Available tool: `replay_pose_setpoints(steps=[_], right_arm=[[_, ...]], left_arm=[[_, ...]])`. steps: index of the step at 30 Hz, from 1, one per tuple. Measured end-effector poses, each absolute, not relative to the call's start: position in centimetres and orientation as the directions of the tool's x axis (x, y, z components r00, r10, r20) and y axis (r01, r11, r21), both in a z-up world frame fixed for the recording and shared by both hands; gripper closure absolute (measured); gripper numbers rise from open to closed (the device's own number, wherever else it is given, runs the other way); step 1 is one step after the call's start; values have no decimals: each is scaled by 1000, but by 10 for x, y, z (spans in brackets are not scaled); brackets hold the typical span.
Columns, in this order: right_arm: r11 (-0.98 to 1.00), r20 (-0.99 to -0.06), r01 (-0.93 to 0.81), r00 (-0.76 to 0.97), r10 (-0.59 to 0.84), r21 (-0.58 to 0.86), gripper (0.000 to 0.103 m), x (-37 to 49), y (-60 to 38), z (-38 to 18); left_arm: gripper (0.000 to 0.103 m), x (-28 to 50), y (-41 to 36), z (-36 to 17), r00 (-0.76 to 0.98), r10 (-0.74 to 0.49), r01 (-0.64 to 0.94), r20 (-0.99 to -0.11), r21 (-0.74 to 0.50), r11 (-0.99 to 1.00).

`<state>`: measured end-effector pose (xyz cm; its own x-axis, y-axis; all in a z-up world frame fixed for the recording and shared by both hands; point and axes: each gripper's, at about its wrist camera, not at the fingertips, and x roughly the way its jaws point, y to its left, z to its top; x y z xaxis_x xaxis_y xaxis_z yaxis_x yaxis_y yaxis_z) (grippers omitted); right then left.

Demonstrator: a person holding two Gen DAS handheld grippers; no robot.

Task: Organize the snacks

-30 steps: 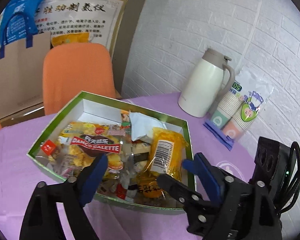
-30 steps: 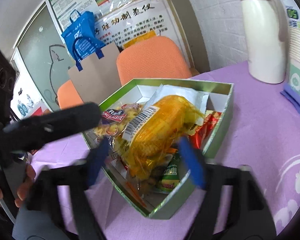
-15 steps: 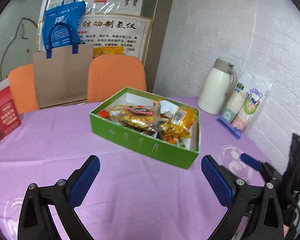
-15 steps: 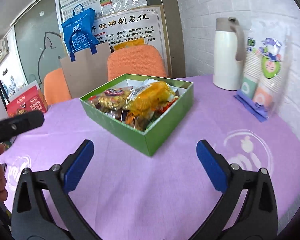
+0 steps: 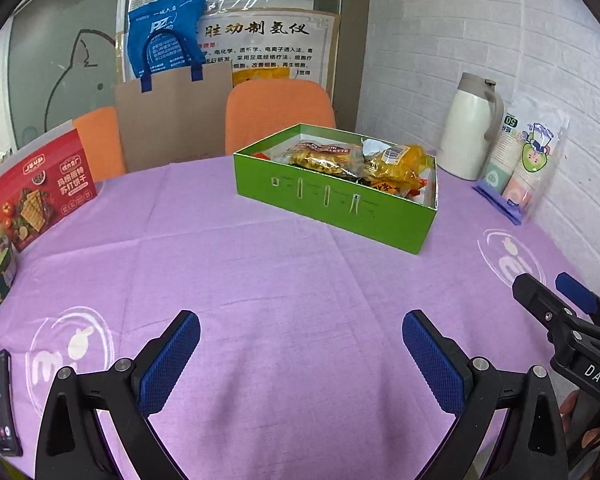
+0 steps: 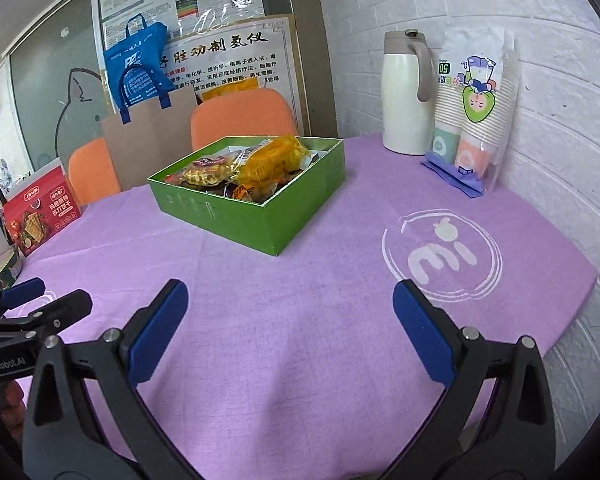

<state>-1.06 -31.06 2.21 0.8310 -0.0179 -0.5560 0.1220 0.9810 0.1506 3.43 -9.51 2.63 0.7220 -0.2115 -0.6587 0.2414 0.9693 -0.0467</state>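
You are drawing both black blue-padded grippers, left [image 5: 300, 340] and right [image 6: 290, 306], back from the green cardboard snack box [image 5: 336, 204] at twelve o'clock, jaws spread wide.

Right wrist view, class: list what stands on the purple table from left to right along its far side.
Red cracker box → green snack box → white thermos jug → bagged stack of paper cups.

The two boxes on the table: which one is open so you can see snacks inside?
The green box in the middle is open, with snack packets piled inside. The red box at the left edge is shut and stands upright.
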Motion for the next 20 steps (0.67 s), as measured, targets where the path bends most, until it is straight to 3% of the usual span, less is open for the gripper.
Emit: replay_pose_setpoints(steps=[20], right_arm=[[989, -571, 97, 821, -16, 111, 1, 1, -293, 21]], left_arm=[[0, 33, -77, 26, 746, -178, 188, -641, -55, 981]])
